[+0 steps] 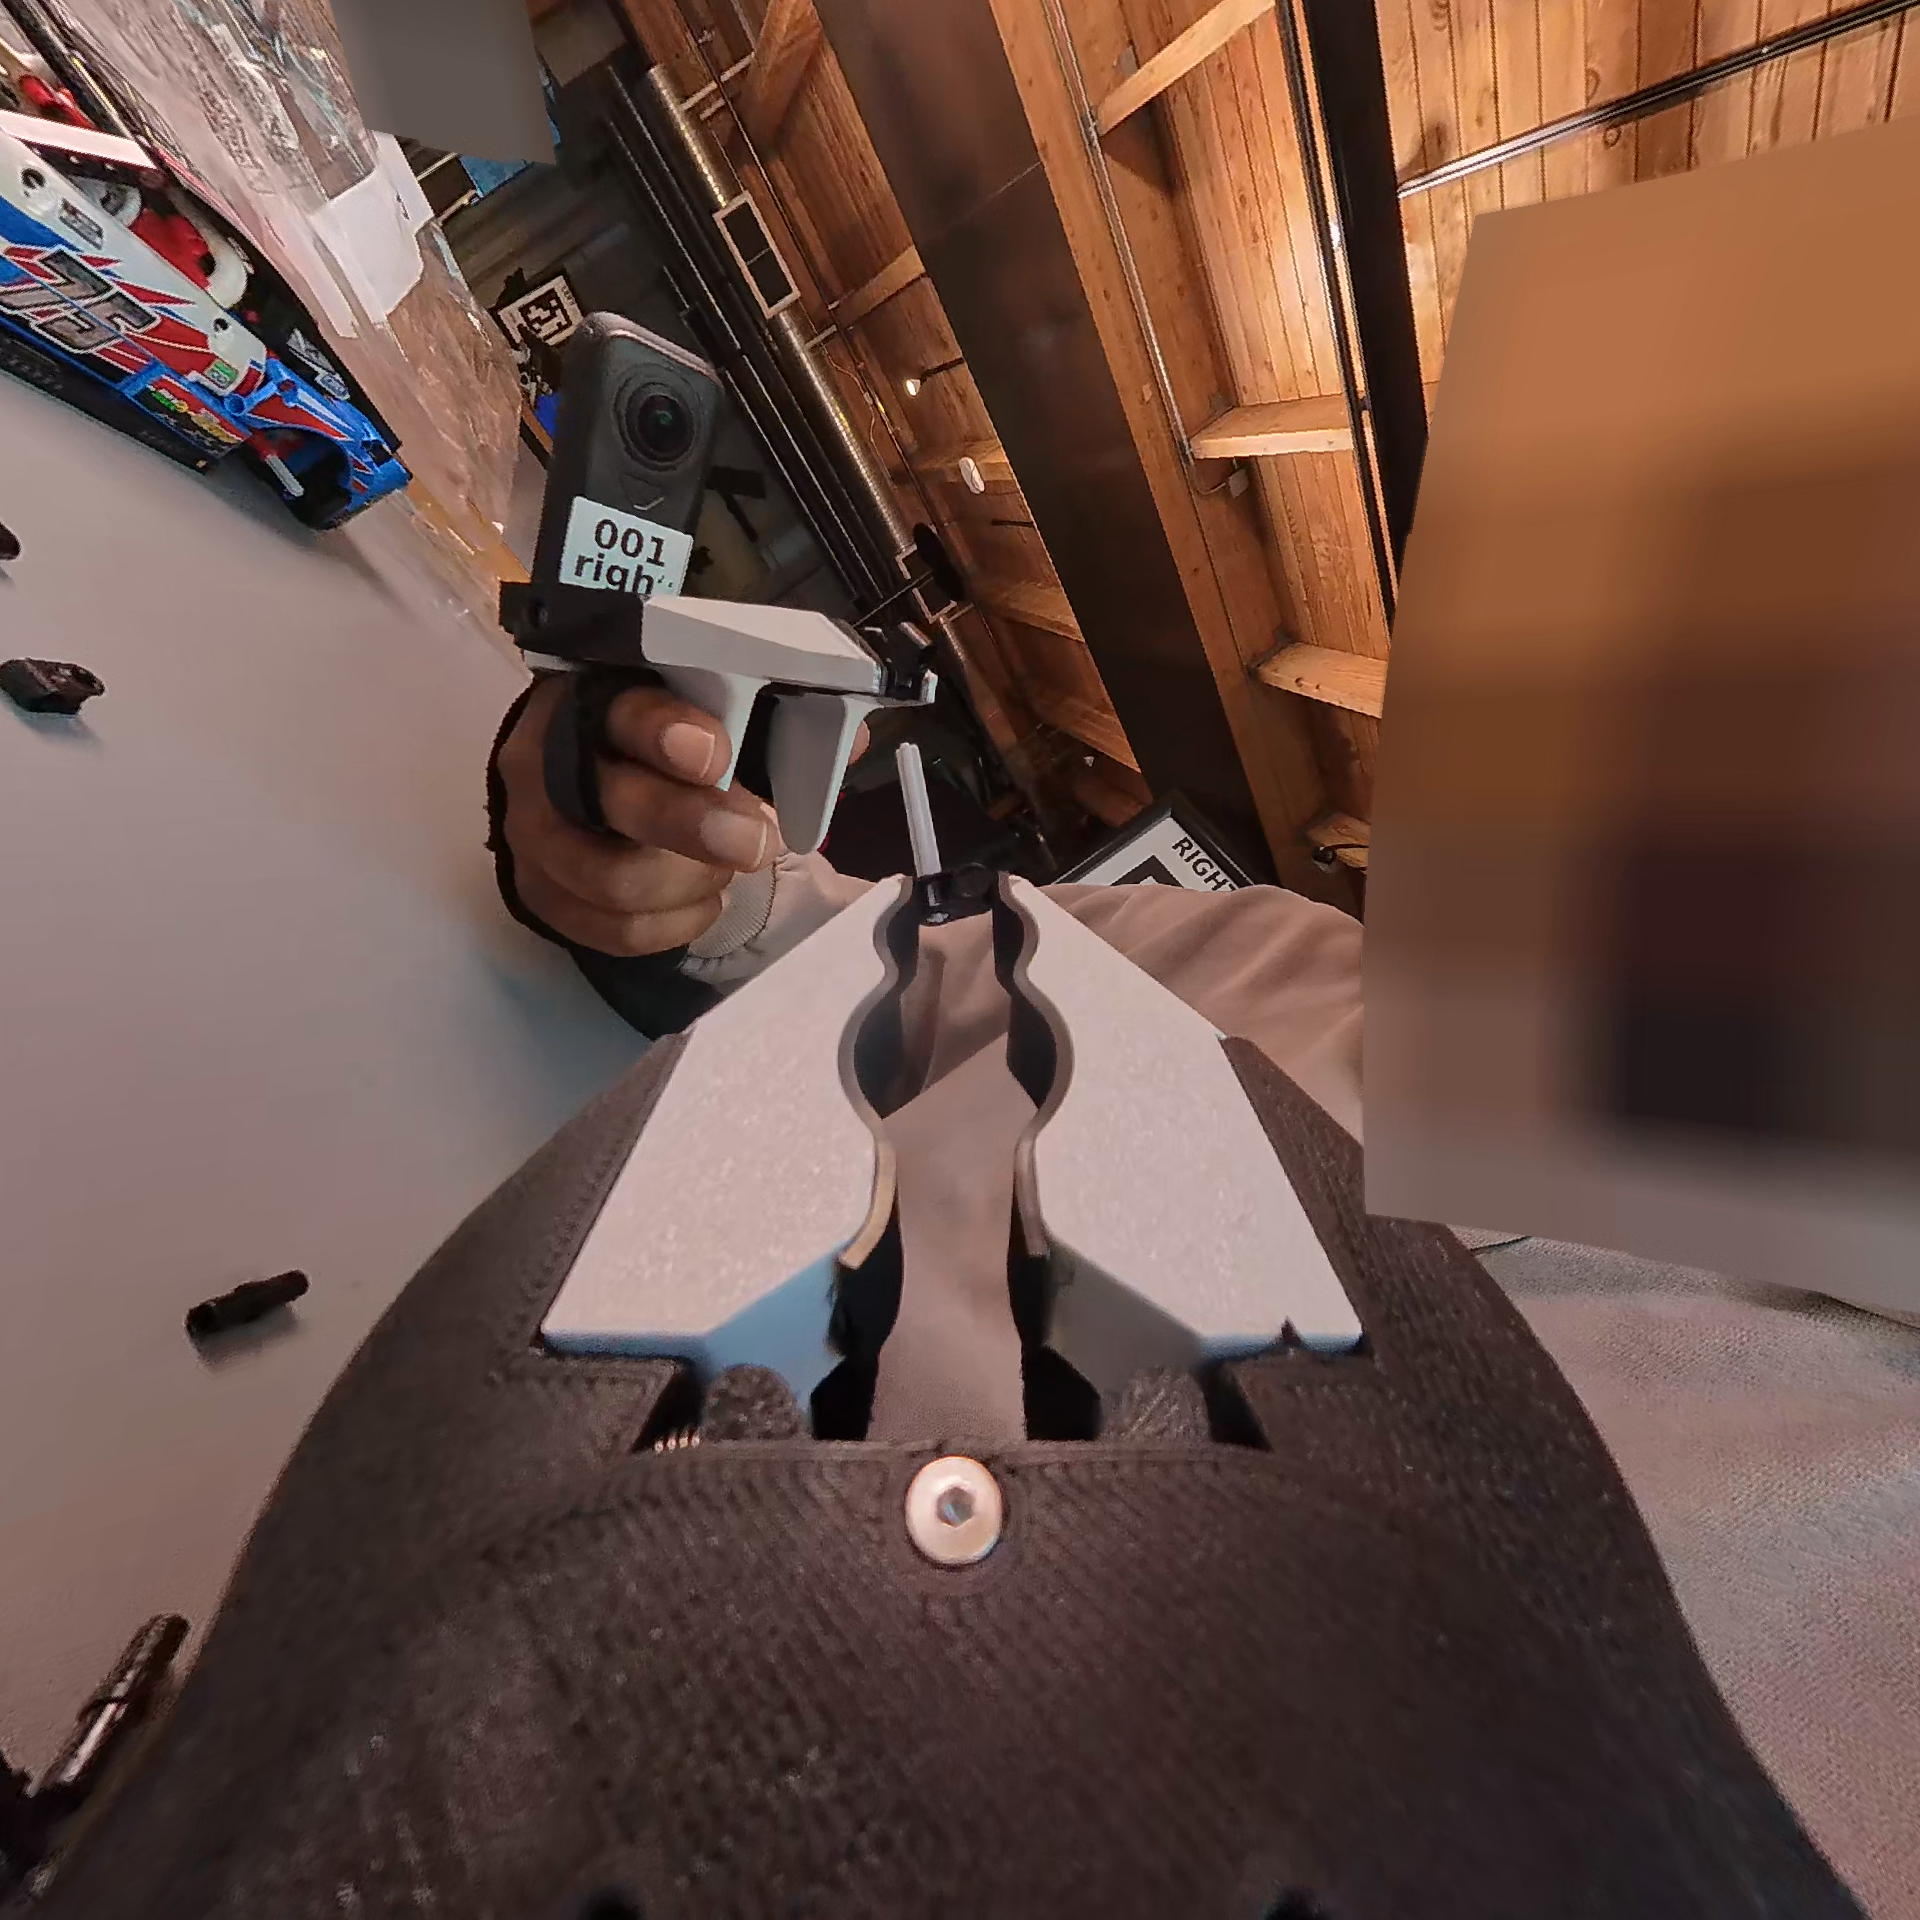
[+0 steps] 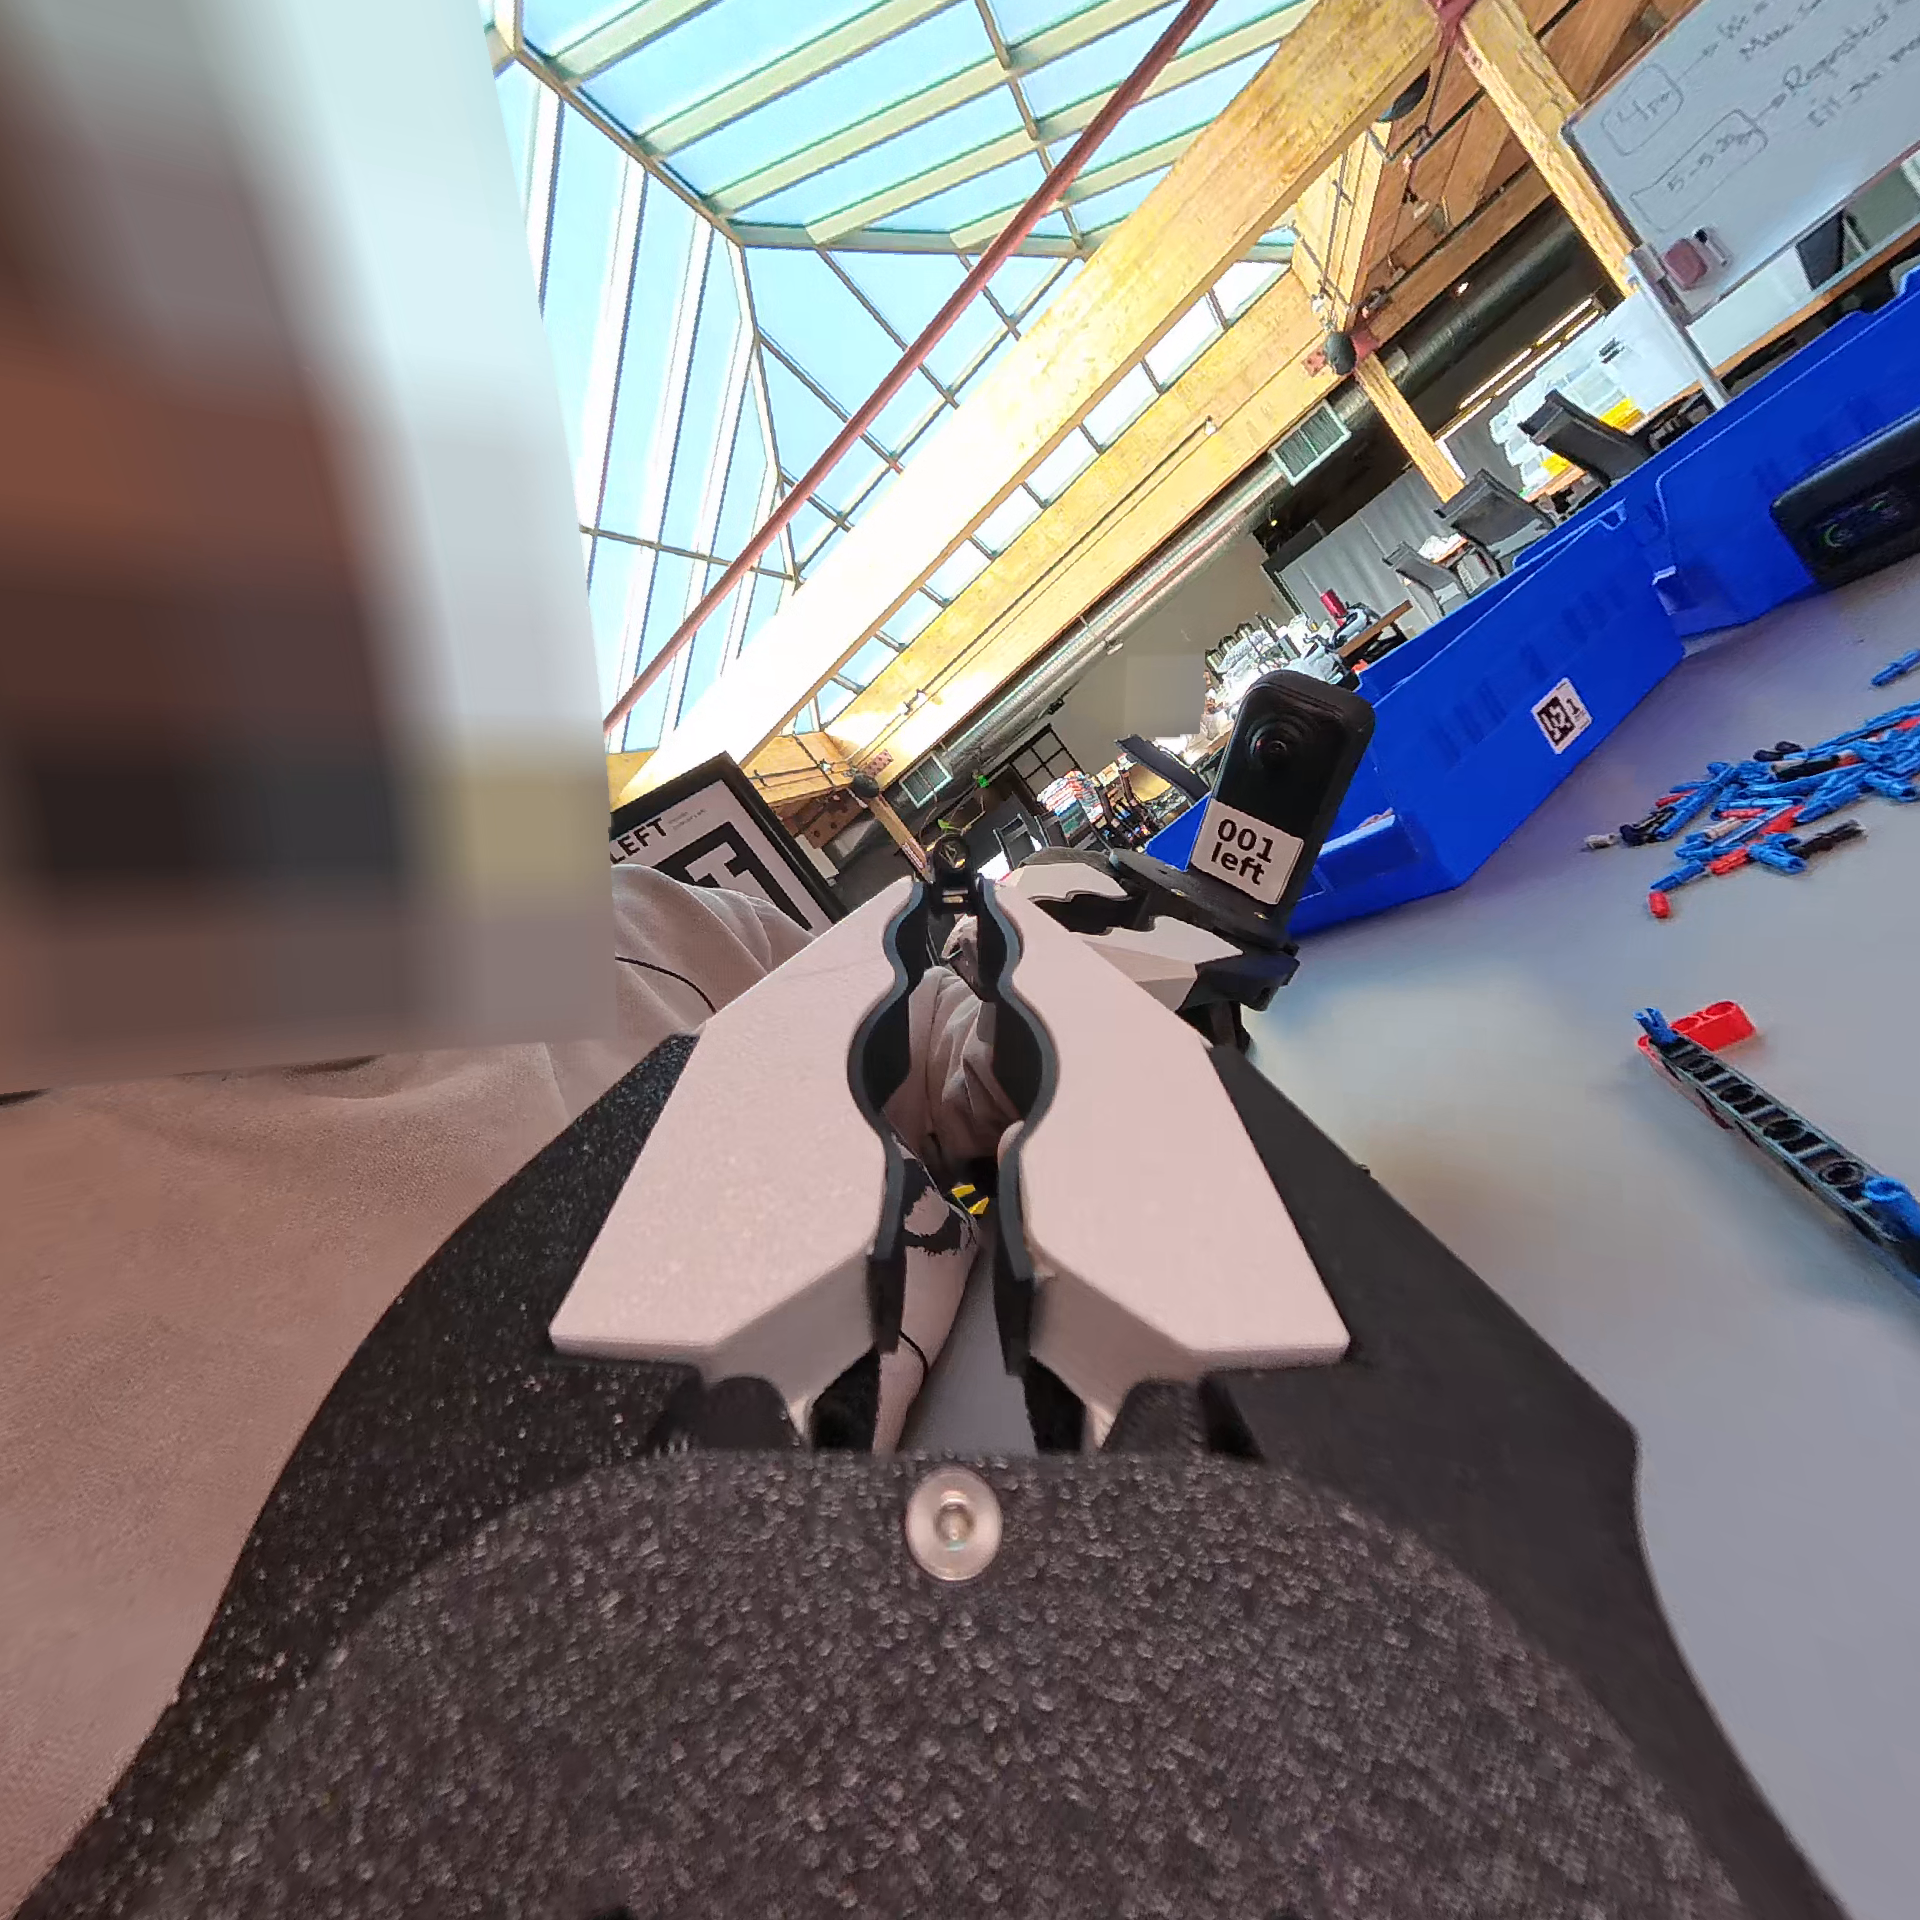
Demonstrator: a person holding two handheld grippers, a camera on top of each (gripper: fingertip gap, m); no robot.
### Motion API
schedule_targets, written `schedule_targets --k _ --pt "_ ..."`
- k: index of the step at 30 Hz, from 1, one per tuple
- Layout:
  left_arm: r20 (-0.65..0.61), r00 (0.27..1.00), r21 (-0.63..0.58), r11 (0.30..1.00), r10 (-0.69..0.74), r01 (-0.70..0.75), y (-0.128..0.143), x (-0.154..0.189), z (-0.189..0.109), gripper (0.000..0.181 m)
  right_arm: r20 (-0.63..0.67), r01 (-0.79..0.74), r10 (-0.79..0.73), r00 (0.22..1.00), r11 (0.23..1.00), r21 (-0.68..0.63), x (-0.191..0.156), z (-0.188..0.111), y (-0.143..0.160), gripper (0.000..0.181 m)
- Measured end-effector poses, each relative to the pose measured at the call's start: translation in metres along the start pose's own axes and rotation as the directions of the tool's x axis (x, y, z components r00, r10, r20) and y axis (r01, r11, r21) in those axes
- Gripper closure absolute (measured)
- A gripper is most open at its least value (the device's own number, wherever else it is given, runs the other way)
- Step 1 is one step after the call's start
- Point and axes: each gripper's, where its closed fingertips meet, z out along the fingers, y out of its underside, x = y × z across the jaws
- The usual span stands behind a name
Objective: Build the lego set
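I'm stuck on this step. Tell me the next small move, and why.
Probably bring the right gripper to the light grey axle and close on it: the left gripper pinches the black connector it sticks out of, raised off the table.

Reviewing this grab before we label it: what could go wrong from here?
1. The left tongs pinch the small black connector only at their very tips, with the white axle sticking out sideways; a nudge could twist it loose.
2. Both tongs are raised off the grey table, so a dropped piece could bounce away.
3. The right tongs look nearly shut on something tiny and dark; that grip cannot be confirmed.
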Motion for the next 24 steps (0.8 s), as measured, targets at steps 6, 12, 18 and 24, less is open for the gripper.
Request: schedule_targets --k 6,12,18,24 --pt "0.011 1.0 -0.002 1.0 0.0 0.0 0.0 -0.003 -0.003 0.169 -0.067 0.102 -0.108 0.992 0.991 -0.091 0.005 0.002 0.012 0.175" --pt "0.026 1.0 0.007 1.0 0.004 -0.004 -0.002 -0.006 -0.007 0.169 -0.161 0.289 -0.334 0.929 0.925 -0.247 0.011 -0.008 0.017 0.174" --pt "0.051 0.999 0.01 1.0 0.009 -0.009 -0.004 -0.012 -0.01 0.169 -0.203 0.409 -0.654 0.729 0.654 -0.637 0.044 -0.032 0.051 0.174" --pt "0.077 0.997 -0.009 1.0 0.0 0.0 0.0 -0.019 -0.009 0.169 -0.076 0.381 -0.755 0.651 0.412 -0.828 0.06 -0.044 0.091 0.174"
